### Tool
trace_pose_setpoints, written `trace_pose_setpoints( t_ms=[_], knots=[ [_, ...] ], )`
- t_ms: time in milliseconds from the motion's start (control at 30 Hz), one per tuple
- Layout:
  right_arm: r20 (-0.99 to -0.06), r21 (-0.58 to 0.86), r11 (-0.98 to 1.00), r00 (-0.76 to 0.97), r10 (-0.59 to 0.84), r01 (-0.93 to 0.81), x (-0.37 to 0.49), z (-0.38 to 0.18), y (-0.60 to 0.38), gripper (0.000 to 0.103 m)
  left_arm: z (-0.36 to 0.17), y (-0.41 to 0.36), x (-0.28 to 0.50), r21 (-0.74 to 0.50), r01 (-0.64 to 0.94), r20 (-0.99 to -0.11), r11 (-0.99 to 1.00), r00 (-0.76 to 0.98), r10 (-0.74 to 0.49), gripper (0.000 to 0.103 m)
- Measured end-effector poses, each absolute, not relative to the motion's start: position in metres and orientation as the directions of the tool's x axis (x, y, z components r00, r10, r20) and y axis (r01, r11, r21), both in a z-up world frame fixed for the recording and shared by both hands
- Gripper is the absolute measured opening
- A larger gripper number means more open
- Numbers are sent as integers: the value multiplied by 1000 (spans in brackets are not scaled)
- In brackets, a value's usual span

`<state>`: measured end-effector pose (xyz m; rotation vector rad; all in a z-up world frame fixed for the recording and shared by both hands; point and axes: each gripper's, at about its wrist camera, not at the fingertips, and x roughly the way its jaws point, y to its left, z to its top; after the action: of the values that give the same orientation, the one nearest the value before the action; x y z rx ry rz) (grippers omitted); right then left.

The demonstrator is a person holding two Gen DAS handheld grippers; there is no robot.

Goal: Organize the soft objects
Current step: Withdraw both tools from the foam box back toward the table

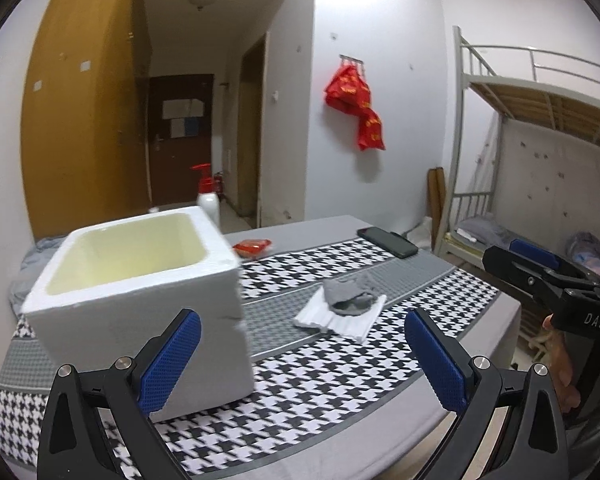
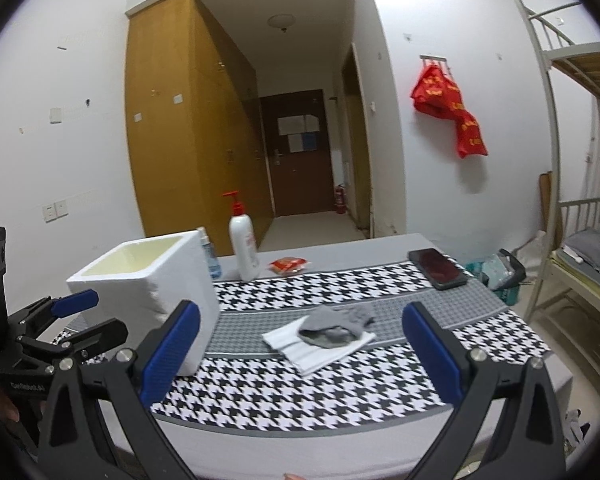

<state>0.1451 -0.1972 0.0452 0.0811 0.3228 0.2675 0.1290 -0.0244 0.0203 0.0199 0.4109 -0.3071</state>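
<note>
A crumpled grey sock (image 1: 350, 294) (image 2: 336, 326) lies on top of a folded white cloth (image 1: 338, 318) (image 2: 316, 346) in the middle of the table. A white foam box (image 1: 140, 300) (image 2: 148, 280), open at the top, stands to their left. My left gripper (image 1: 302, 360) is open and empty, above the table's near edge between the box and the cloths. My right gripper (image 2: 300, 354) is open and empty, a little short of the cloths. It also shows in the left wrist view (image 1: 540, 268), and the left gripper shows in the right wrist view (image 2: 80, 316).
The table has a houndstooth cover (image 1: 300, 392) (image 2: 300, 396). At its far side are a black phone (image 1: 388, 242) (image 2: 438, 268), a red packet (image 1: 252, 247) (image 2: 288, 266) and a white pump bottle (image 1: 209, 196) (image 2: 243, 246). A bunk bed (image 1: 540, 140) stands at the right.
</note>
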Motion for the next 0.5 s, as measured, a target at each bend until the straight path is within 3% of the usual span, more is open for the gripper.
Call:
trace_pose_setpoints(
  t_ms=[500],
  knots=[
    [-338, 125, 975, 916, 218, -186, 159, 34, -232, 102, 8, -70, 156, -49, 374, -458, 926, 816, -353, 102]
  ],
)
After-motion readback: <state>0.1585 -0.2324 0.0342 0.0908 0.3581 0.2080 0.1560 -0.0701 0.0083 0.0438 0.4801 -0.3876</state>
